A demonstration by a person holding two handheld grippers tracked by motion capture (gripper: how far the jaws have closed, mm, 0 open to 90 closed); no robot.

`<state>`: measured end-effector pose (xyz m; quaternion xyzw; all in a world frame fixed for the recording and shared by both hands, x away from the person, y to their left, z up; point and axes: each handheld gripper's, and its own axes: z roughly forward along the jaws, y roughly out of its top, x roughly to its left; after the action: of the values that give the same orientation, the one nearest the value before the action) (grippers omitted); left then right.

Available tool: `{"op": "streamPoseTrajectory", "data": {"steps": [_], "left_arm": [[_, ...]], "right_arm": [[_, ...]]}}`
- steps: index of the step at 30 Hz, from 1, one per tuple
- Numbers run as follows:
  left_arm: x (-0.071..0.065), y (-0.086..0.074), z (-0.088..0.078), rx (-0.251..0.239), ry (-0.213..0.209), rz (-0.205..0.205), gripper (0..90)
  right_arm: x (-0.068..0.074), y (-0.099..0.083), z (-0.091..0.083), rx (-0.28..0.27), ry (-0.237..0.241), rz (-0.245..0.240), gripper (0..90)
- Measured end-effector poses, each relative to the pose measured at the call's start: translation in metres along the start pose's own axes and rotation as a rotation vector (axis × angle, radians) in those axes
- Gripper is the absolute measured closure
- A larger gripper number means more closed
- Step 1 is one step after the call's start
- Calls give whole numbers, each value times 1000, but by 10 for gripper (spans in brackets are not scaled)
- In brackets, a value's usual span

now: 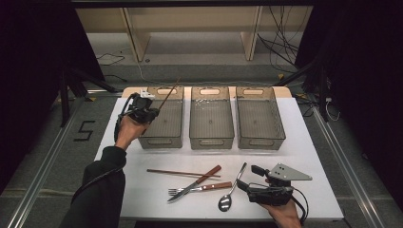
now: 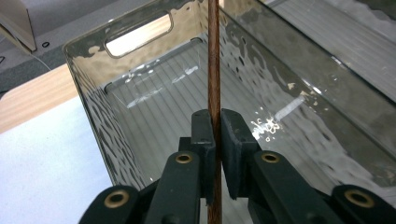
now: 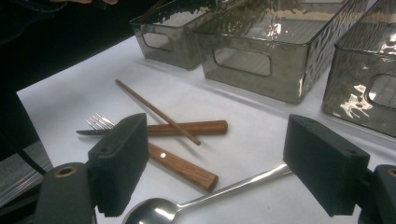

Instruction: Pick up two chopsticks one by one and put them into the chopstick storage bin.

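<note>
My left gripper [image 1: 153, 112] is shut on a brown chopstick [image 1: 169, 96] and holds it slanted over the left clear bin [image 1: 159, 141]. In the left gripper view the chopstick [image 2: 214, 70] runs straight up between the closed pads [image 2: 205, 135], with the bin's wall [image 2: 93, 107] and ribbed floor below. My right gripper [image 1: 251, 176] stands open near the table's front right, beside a steel spoon [image 1: 229, 194]. In the right gripper view its wide-apart jaws [image 3: 219, 140] frame the spoon [image 3: 205, 198], a wood-handled fork [image 3: 182, 165], a wood-handled knife [image 3: 187, 127] and a second chopstick [image 3: 156, 111].
Three clear bins stand in a row at the back of the white table [image 1: 309, 156]; the middle bin [image 1: 211, 142] and right bin [image 1: 260, 142] look empty. Fork [image 1: 209, 186], knife [image 1: 202, 178] and the loose chopstick [image 1: 178, 173] lie crossed at the front centre.
</note>
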<state>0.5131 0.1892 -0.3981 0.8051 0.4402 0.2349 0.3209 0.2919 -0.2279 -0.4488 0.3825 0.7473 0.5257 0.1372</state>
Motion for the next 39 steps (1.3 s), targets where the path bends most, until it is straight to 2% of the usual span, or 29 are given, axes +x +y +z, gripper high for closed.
{"op": "streamPoseTrajectory", "data": {"steps": [12, 15, 18, 19, 21, 23, 24, 29, 30, 33, 36, 37, 39], "left_arm": [[0, -7, 11, 46, 8, -30, 833], [1, -9, 13, 53, 12, -49, 823], [2, -10, 13, 57, 13, -73, 705], [3, -10, 12, 55, 11, -78, 705], [3, -9, 10, 52, 9, -92, 607], [3, -7, 5, 52, -17, -99, 553], [3, -7, 5, 52, -17, -99, 517], [-2, -6, -10, 22, -62, -102, 379], [-5, -7, -17, 21, -88, -88, 362], [-10, -8, -24, 10, -102, -69, 314], [-20, -12, -39, -25, -152, -52, 276], [-20, -12, -39, -25, -152, -52, 267], [-28, -16, -47, -45, -177, -34, 250]], "right_arm": [[0, 0, 0, 1, 1, 2, 231], [0, 0, 0, -1, 1, 0, 231], [0, 0, 0, -1, 1, 0, 231], [0, 0, 0, -1, 1, 0, 231], [0, 0, 0, 0, 2, 1, 231], [0, 0, 0, 1, 4, 2, 231], [0, 0, 0, -1, 4, 0, 231], [0, 0, 0, -1, 3, 1, 231], [0, 0, 0, -1, 3, -1, 231], [1, 0, 0, -1, 3, -2, 231], [1, 0, 0, -2, 3, -2, 231], [1, 0, 0, -1, 2, -2, 231], [1, 0, 0, -1, 2, -3, 231]]}}
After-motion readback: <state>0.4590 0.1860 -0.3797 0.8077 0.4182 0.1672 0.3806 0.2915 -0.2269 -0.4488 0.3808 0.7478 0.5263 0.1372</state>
